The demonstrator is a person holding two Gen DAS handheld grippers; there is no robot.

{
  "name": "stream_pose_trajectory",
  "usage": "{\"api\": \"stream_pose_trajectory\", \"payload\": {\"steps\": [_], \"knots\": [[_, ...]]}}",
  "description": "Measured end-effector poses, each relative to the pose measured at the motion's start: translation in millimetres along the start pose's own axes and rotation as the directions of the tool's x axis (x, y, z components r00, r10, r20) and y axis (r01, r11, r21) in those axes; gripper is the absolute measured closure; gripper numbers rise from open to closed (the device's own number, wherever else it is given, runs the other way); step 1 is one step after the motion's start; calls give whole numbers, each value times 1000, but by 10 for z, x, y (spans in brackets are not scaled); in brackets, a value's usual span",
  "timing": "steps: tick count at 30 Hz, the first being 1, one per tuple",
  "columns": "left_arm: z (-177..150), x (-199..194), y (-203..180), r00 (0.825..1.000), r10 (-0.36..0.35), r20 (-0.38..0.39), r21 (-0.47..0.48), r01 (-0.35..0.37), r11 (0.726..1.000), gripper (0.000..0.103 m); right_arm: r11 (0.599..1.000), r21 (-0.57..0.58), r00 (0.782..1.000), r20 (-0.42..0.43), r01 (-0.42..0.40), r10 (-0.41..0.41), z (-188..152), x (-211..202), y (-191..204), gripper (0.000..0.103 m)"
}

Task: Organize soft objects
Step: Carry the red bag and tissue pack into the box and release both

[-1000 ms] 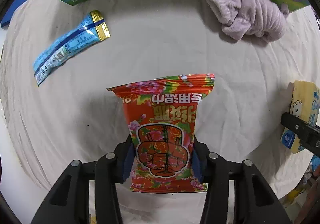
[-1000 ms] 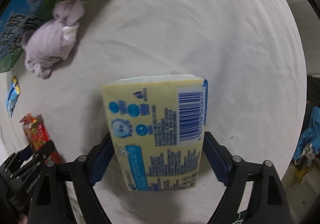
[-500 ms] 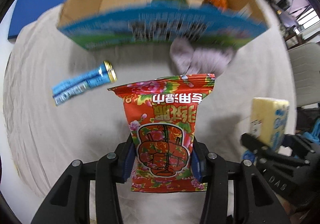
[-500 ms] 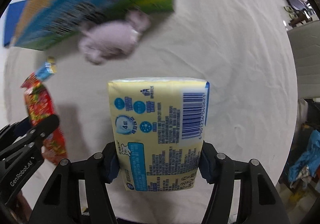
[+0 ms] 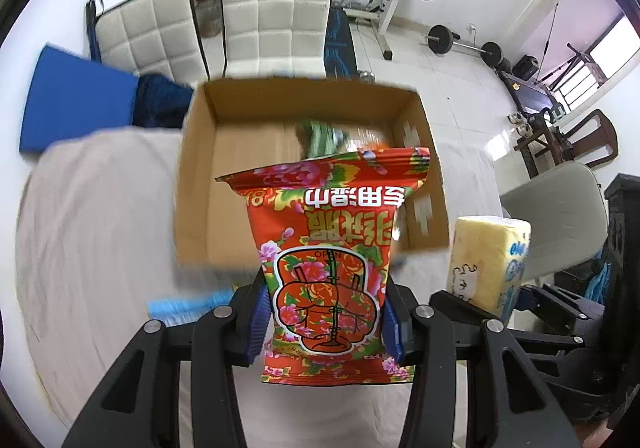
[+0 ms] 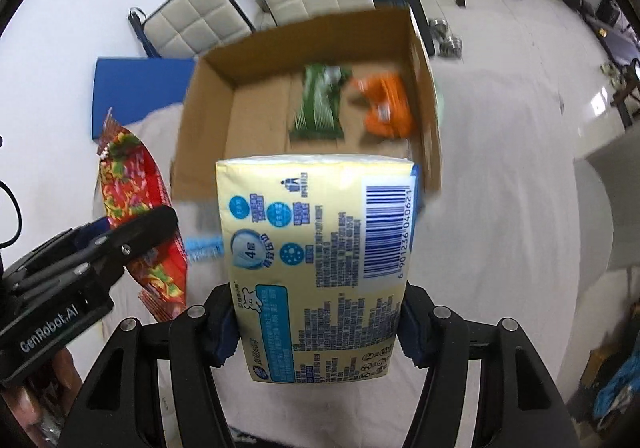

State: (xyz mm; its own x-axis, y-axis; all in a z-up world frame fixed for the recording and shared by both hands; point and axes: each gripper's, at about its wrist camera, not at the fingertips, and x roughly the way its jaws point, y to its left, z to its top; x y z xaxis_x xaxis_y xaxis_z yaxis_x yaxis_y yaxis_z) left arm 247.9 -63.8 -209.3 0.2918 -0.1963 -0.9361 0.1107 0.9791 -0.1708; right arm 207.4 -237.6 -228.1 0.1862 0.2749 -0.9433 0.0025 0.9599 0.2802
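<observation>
Both grippers have tilted up and forward since a moment ago: the cloth-covered table that filled the views has dropped low, and the open cardboard box (image 5: 304, 176) now sits straight ahead of the fingers, with the room behind it.

The left gripper (image 5: 326, 322) is clamped on the lower part of a red flowered wipes packet (image 5: 332, 248), its blue pads pressing both side edges; most of the packet stands up and out beyond the fingertips, in front of the box's opening. The right gripper (image 6: 318, 324) is closed on the lower part of a yellow tissue pack (image 6: 320, 248), which likewise juts forward past its fingers, its top edge just short of the box's near wall. A green packet (image 6: 318, 106) and an orange packet (image 6: 386, 108) already lie on the box floor, beyond both held items. A blue wrapper (image 6: 204, 246) shows on the cloth between the grippers and the box, though it is too blurred to say exactly how it lies.

This looks like the carry step, with two soft items on their way to the box. The next move calls for bringing each gripper on over the near wall, high enough that the packs clear the rim, then parting the fingers over a bare part of the floor, probably the left side.
</observation>
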Motion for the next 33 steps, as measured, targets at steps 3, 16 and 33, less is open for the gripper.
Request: {"api": "stream_pose_trajectory", "payload": {"steps": [3,16,33], "knots": [[341,127,90,1000,27,-4,-6,-27,1000,60,1000,-11,1000,8,17,-17,248,-16,24,38],[1098,1167,421,982,61,-180,-24,-66,998,60,992,-2,982,-144,125,-124,908,963,-66,38],[1521,2143,707,941,51,-335,-50,-72,996,59,975,-49,930,-292,216,-221,954,1937,-320,37]]}}
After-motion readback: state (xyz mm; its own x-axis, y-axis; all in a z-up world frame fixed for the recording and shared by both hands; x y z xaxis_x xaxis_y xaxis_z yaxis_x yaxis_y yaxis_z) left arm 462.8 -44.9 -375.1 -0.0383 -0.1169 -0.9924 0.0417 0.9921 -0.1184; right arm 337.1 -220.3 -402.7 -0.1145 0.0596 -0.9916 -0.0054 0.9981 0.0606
